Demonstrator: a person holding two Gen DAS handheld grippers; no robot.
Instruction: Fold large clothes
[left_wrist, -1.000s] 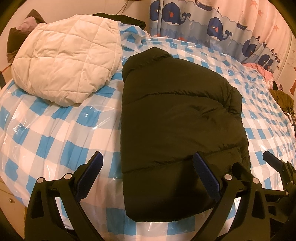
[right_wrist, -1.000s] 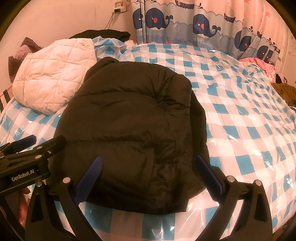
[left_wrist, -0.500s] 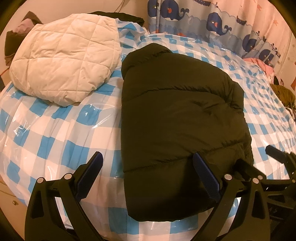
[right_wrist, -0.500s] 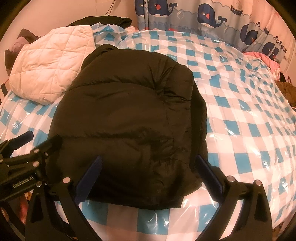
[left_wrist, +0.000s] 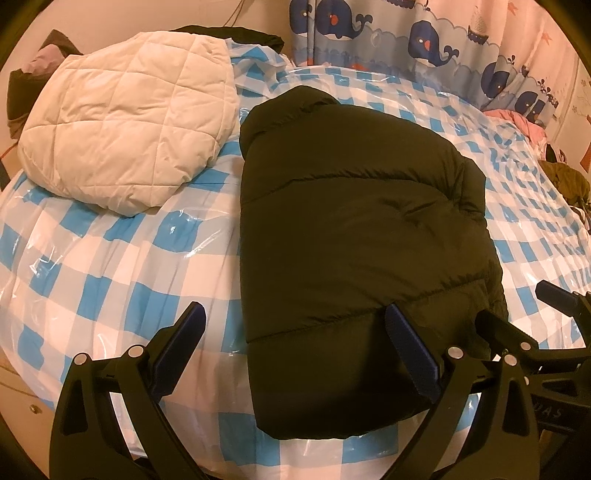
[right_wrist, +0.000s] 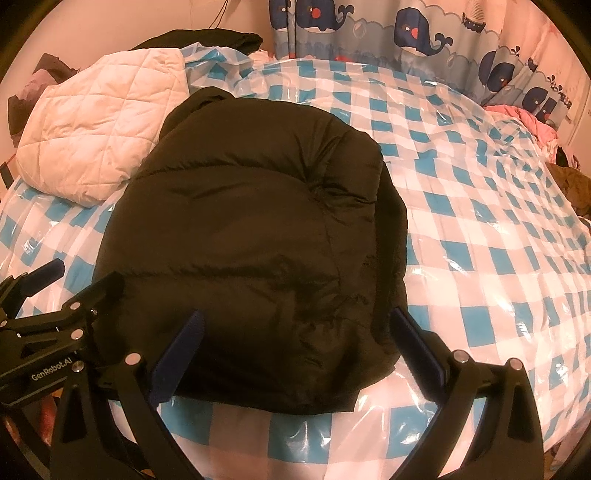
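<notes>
Black puffer jacket (left_wrist: 354, 229) — folded compact, puffy — lies on checked sheet (left_wrist: 110, 266).

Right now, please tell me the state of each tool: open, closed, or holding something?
Left tool: open, holding nothing, poised near the dark jacket.
Right tool: open, holding nothing, above the jacket's near edge.

Checked bed (left_wrist: 110, 266) (plastic-covered), black jacket (left_wrist: 351, 236), white quilt (left_wrist: 125, 129)

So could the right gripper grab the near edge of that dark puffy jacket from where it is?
Probably yes. The right gripper hangs open right over the dark puffy jacket, whose near hem lies between its fingers with nothing covering it.
</notes>
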